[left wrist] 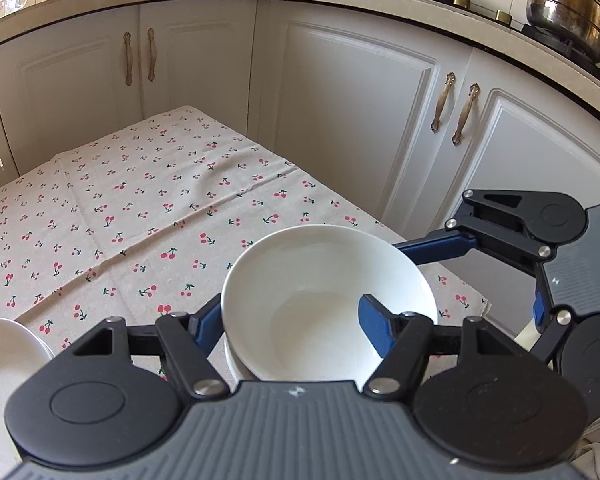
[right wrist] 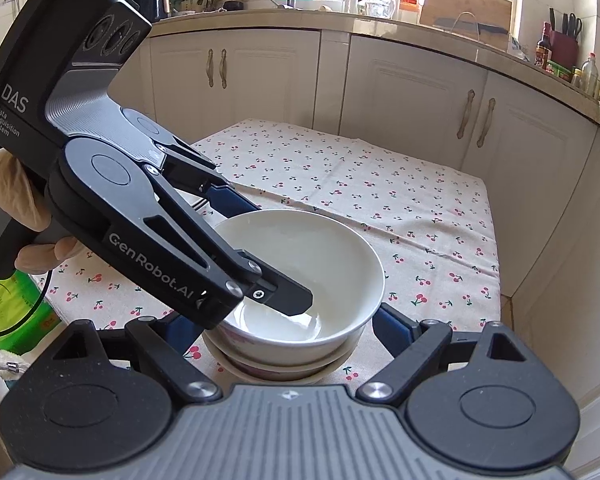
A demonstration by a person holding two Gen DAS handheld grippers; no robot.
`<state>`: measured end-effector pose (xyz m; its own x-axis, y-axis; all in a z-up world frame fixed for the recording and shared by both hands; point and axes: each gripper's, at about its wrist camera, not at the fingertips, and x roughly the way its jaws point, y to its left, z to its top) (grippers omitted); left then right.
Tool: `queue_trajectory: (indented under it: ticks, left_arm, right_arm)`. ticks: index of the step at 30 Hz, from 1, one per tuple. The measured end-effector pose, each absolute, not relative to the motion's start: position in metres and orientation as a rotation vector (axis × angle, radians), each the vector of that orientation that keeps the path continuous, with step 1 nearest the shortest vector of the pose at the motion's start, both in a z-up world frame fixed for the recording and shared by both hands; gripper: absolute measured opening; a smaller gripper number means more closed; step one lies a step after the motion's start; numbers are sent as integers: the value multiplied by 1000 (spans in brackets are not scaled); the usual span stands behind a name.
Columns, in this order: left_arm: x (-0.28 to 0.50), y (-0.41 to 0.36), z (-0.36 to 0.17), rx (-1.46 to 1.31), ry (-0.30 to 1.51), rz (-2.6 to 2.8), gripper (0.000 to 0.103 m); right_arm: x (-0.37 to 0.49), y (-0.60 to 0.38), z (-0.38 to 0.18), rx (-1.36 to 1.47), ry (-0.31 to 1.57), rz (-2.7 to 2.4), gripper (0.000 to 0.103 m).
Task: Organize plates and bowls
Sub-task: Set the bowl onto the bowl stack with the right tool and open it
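A plain white bowl (left wrist: 319, 292) (right wrist: 300, 264) is tilted atop a stack of other bowls (right wrist: 284, 364) on the cherry-print tablecloth. My left gripper (left wrist: 296, 320) is shut on its rim: one blue finger (left wrist: 373, 320) is inside the bowl and the other (left wrist: 206, 326) is outside. In the right wrist view the left gripper (right wrist: 260, 252) reaches in from the left, with one finger inside the bowl. My right gripper (right wrist: 288, 332) is open, with its fingers (right wrist: 395, 326) on either side of the stack, low by the bowls. A white plate with a red pattern (left wrist: 4, 356) lies at the left.
The tablecloth (left wrist: 140, 208) (right wrist: 379, 200) covers a small table beside white cabinets (left wrist: 339, 100). The table's right edge (right wrist: 493, 240) is near the stack. A green package (right wrist: 8, 312) lies at the left. A counter with a pot (left wrist: 567, 12) is behind.
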<state>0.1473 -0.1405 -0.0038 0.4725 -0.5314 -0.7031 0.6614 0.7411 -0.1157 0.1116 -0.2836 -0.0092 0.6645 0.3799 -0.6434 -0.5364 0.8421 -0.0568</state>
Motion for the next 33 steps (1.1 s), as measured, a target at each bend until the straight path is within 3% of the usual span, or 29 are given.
queue_trajectory:
  ticks: [10, 14, 17, 33]
  left_arm:
    - [148, -141, -5, 195, 785, -742, 70]
    - [150, -140, -5, 206, 777, -747, 75]
    - [150, -137, -2, 215, 760, -743, 75]
    - [141, -109, 7, 226, 743, -720, 84]
  right_arm:
    - [112, -282, -12, -258, 670, 516, 93]
    - [113, -283, -13, -257, 676, 529, 93]
    - [108, -282, -12, -269, 645, 539, 103]
    - [95, -278, -4, -263, 601, 578, 103]
